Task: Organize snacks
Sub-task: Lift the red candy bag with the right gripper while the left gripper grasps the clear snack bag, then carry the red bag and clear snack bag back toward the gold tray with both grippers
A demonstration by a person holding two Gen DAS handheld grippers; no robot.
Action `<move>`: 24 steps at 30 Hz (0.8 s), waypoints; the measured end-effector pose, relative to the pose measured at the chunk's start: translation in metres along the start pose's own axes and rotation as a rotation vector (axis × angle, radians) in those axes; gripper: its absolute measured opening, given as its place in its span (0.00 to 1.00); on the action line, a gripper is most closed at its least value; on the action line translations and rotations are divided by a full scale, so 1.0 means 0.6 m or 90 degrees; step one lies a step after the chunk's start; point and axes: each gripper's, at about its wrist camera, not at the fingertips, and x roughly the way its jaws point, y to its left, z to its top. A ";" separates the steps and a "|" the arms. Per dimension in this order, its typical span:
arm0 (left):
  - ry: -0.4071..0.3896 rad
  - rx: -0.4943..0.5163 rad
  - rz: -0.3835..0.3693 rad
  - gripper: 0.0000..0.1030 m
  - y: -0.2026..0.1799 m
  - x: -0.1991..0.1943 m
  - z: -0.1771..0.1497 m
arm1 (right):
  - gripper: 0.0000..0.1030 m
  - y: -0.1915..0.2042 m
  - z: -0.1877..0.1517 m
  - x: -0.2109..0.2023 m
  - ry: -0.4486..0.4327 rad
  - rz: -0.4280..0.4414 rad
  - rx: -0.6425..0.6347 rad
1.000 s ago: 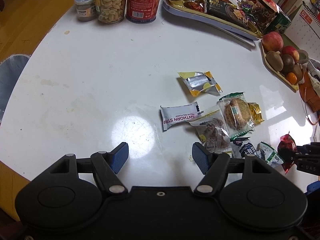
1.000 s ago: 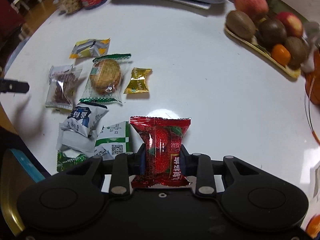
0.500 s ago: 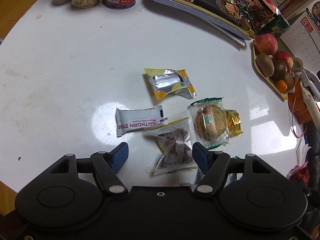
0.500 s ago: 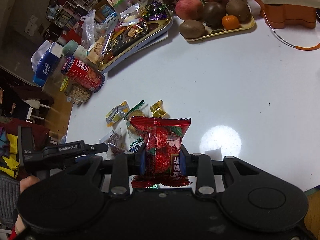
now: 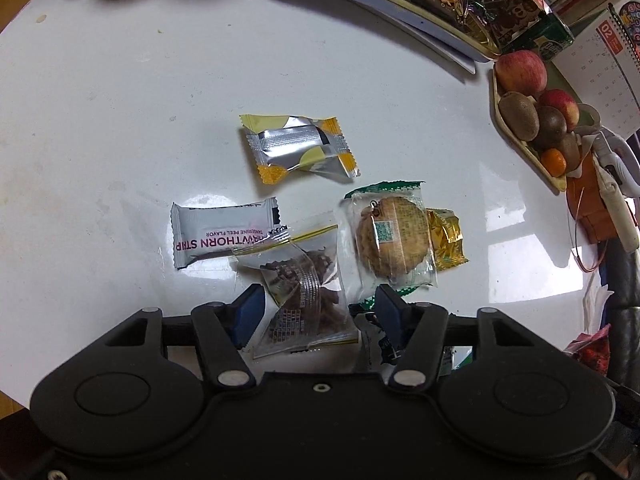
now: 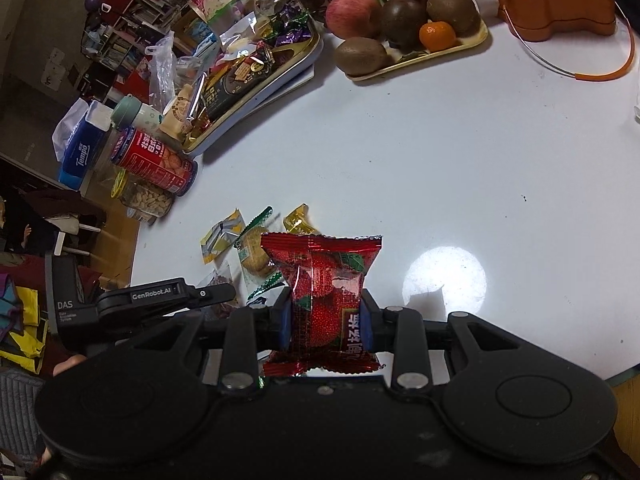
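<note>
My left gripper [image 5: 319, 312] is low over the white table [image 5: 120, 120], its jaws closing around a clear packet of dark snacks [image 5: 304, 292]; the right pad stands clear of the wrapper. Beyond it lie a white hawthorn strip packet [image 5: 224, 236], a yellow-and-silver packet [image 5: 300, 148], a wrapped round cookie [image 5: 392, 236] and a gold candy [image 5: 446, 240]. My right gripper [image 6: 326, 320] is raised above the table and shut on a red strawberry packet [image 6: 324, 280]. A full snack tray [image 6: 304, 60] sits at the back.
A fruit tray [image 5: 520, 148] with apples, kiwis and a tangerine lies at the right. A red can [image 6: 156, 160], a jar of nuts [image 6: 148, 200] and a tissue pack [image 6: 84, 148] stand near the table's left edge. An orange stand [image 6: 560, 12] is at the far right.
My left gripper has moved forward and down over the loose snacks, and its jaws have narrowed around the clear packet. The right gripper has risen and rolled, still holding the red packet.
</note>
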 end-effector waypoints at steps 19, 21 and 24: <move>-0.041 0.006 0.043 0.39 -0.001 0.002 -0.002 | 0.33 0.007 -0.005 0.013 0.011 0.002 -0.013; -0.045 0.002 0.037 0.39 0.000 -0.002 -0.002 | 0.33 0.008 -0.005 0.016 0.014 -0.002 -0.015; -0.050 -0.004 0.023 0.39 0.005 -0.013 -0.003 | 0.33 0.009 -0.004 0.022 0.016 -0.009 -0.012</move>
